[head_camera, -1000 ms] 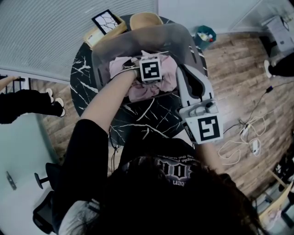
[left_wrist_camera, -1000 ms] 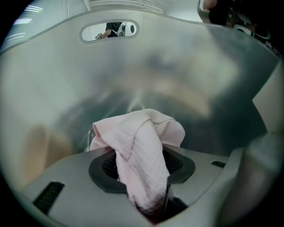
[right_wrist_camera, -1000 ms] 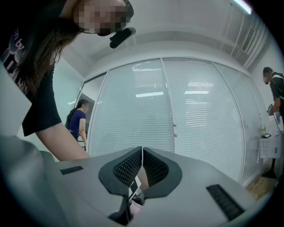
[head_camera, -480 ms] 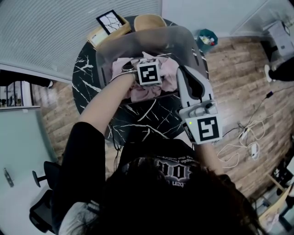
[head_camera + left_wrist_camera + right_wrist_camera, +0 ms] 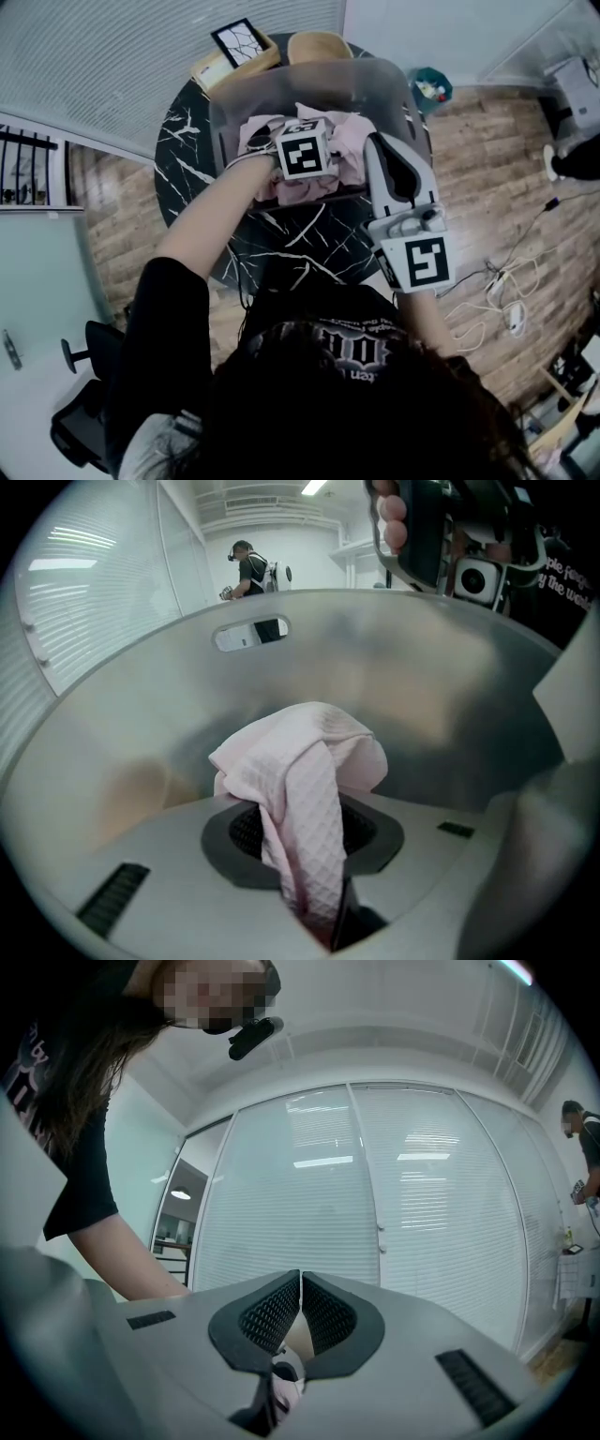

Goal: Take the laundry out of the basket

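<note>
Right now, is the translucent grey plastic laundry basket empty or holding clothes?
Not empty: the basket holds crumpled pink clothes.

Office-type interior. Full-height glazed partitions backed by closed white slat blinds [image 5: 422, 1204] bound the room, and strip lights [image 5: 314, 487] run along a white ceiling. The floor [image 5: 487, 169] is wood plank. A round black marble counter [image 5: 187, 159] stands close to the blinds. A black office chair [image 5: 80, 436] stands off its near left edge, loose cables [image 5: 487, 300] lie off its right edge, and a small waste bin [image 5: 433, 86] sits beyond its far right edge.
</note>
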